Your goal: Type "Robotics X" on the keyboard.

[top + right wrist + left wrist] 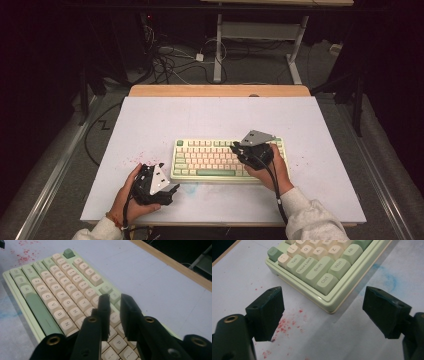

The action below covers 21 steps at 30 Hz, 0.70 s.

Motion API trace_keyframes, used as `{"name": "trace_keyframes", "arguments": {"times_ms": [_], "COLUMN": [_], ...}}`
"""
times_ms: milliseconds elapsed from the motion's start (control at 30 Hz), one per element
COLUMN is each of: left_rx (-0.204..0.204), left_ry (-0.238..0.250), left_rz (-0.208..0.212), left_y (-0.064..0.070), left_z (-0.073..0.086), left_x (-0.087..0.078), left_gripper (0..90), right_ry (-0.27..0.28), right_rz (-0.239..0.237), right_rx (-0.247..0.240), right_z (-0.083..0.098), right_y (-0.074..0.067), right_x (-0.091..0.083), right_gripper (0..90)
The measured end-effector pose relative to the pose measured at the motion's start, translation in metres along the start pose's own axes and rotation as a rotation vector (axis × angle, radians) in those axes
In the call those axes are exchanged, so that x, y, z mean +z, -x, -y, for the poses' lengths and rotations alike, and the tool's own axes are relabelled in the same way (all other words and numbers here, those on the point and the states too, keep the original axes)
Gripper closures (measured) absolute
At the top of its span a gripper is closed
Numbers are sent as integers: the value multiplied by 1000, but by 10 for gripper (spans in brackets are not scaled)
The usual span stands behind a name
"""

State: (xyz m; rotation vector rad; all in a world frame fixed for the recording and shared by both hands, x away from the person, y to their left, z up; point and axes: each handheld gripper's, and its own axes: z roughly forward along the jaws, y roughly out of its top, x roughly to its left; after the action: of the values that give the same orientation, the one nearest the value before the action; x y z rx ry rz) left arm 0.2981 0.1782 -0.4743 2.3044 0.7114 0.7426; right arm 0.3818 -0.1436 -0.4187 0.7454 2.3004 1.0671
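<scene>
Keyboard [227,160] is the one thing lying on the white table [150,120], and I take it as my landmark; it sits a little toward my side of the table and right of the middle. Behind the keyboard I see a wide bare stretch of white surface up to the wooden far edge [220,90], and to the left and right of it also much free room. In front of the keyboard only a narrow strip remains before the near table edge.

I count one keyboard and two grippers. My left gripper [172,189] rests just off the keyboard's front left corner, on the table with red specks [284,325]; its jaws stand wide apart with nothing between them. My right gripper [115,312] hovers over the right part of the keyboard, above the keys; its jaws have a narrow gap between them and they hold nothing.
</scene>
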Motion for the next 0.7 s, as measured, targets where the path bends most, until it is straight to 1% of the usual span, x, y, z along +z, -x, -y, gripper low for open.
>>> {"name": "trace_keyframes", "arguments": {"times_ms": [33,100,133,233,267,333,400,433,533,633,700], "left_rx": [1,3,3,7,7,9,9,8,8,6,3], "left_ry": [-2,-2,-3,-8,-8,-11,-11,-10,-9,-6,-5], "left_rz": [1,1,3,4,5,5,6,5,4,2,-3], "left_y": [0,0,0,1,0,1,1,1,0,0,0], "left_z": [0,0,0,0,0,0,0,0,0,0,0], "left_x": [0,0,0,1,1,1,0,0,0,0,0], "left_gripper": [163,163,163,163,163,162,163,162,163,162,163], "right_ry": [3,11,15,23,26,41,60,66,74,80,80], "right_rz": [9,7,10,17,24,33,53,58,73,75,75], "right_rx": [1,5,11,10,4,4,1,8,8,7,1], "right_z": [0,0,1,1,1,1,1,1,2,2,3], "right_y": [0,1,1,2,2,1,1,1,1,0,0], "right_x": [-1,-5,-6,-9,-10,-14,-16,-18,-22,-26,-28], "right_gripper": [702,654,621,513,473,422,359,339,276,249,247]}}
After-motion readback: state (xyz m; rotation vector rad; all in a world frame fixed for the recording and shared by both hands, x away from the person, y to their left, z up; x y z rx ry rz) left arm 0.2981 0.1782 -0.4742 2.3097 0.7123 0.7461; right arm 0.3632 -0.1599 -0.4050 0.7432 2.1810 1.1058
